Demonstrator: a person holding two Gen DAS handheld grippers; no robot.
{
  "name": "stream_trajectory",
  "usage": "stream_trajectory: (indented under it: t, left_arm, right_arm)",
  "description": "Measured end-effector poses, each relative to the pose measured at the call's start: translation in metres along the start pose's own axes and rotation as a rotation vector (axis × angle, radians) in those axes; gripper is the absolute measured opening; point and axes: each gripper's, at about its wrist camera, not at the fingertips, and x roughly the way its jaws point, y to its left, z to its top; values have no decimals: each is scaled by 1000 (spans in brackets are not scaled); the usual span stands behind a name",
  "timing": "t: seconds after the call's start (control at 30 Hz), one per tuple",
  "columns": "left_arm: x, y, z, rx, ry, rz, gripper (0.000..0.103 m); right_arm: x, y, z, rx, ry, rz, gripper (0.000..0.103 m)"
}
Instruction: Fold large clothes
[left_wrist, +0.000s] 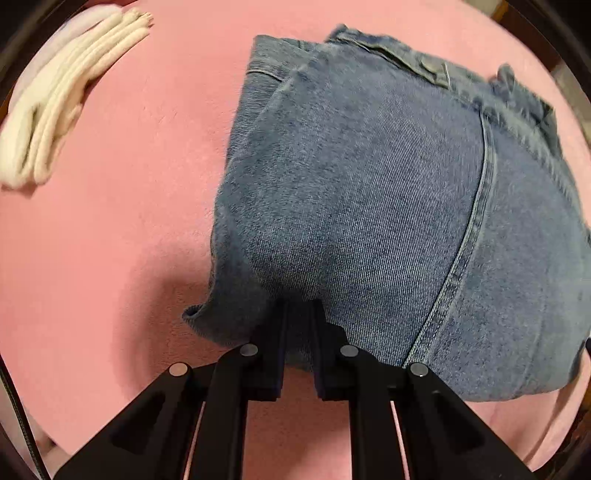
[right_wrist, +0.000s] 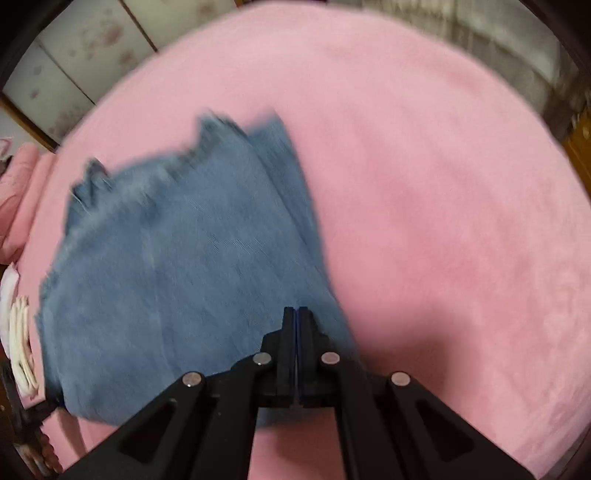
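The jeans (left_wrist: 369, 206) are lying folded into a thick bundle on the pink blanket (left_wrist: 110, 229), waistband and belt loops at the far edge. The left claw (left_wrist: 299, 314) is pointing straight down at the near fold with its jaws spread a little; denim is showing in the gap, but whether the pads are pressing on it I cannot tell. The right claw (right_wrist: 297, 314) is hovering over the bundle's near right corner with its jaws pressed together and nothing between them. The risk, as I am judging it: the stiff denim is bulging upward (it is not lying flat), so the top layer could be springing open or sliding off, and a claw dragging across it could be pulling the stack askew. A folded white garment (left_wrist: 62, 99) is resting well apart at the blanket's far left. Beyond the blanket, pale flowered panels (right_wrist: 85, 55) are standing against the room's edge.
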Motion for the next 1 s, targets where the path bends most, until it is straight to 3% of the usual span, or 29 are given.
stream_trajectory:
  t: [0.13, 0.17, 0.23, 0.33, 0.43, 0.53, 0.7, 0.83, 0.93, 0.97, 1.0]
  left_arm:
    - [3, 1, -7, -25, -38, 22, 10]
    - [0, -7, -15, -28, -51, 34, 10]
    - [0, -13, -24, -50, -69, 34, 9]
    - [-4, -19, -35, -81, -65, 3, 9]
    - [-6, -9, -35, -65, -49, -31, 10]
    - [-6, 1, -30, -21, -29, -73, 10]
    - [-11, 19, -19, -49, 19, -164, 10]
    - [-24, 34, -25, -111, 64, -238, 13]
    - [-33, 51, -45, -209, 112, -320, 39]
    - [-32, 56, -54, -254, 132, -351, 63]
    - [-31, 64, -62, -306, 148, -360, 77]
  right_arm:
    - [-6, 63, 29, -82, -40, 160, 0]
    - [0, 89, 36, -115, -21, 244, 0]
    - [13, 132, 43, -171, 17, 320, 0]
    - [32, 204, 38, -313, 85, 363, 0]
    - [48, 257, 16, -421, 163, 307, 0]
    - [71, 272, -5, -385, 276, 166, 0]
    - [95, 285, -13, -348, 292, 36, 0]
    - [106, 290, -8, -296, 300, 3, 0]
    - [106, 291, -8, -299, 294, 10, 0]
    - [106, 290, -8, -294, 299, 13, 0]
    - [107, 290, -7, -290, 308, 13, 0]
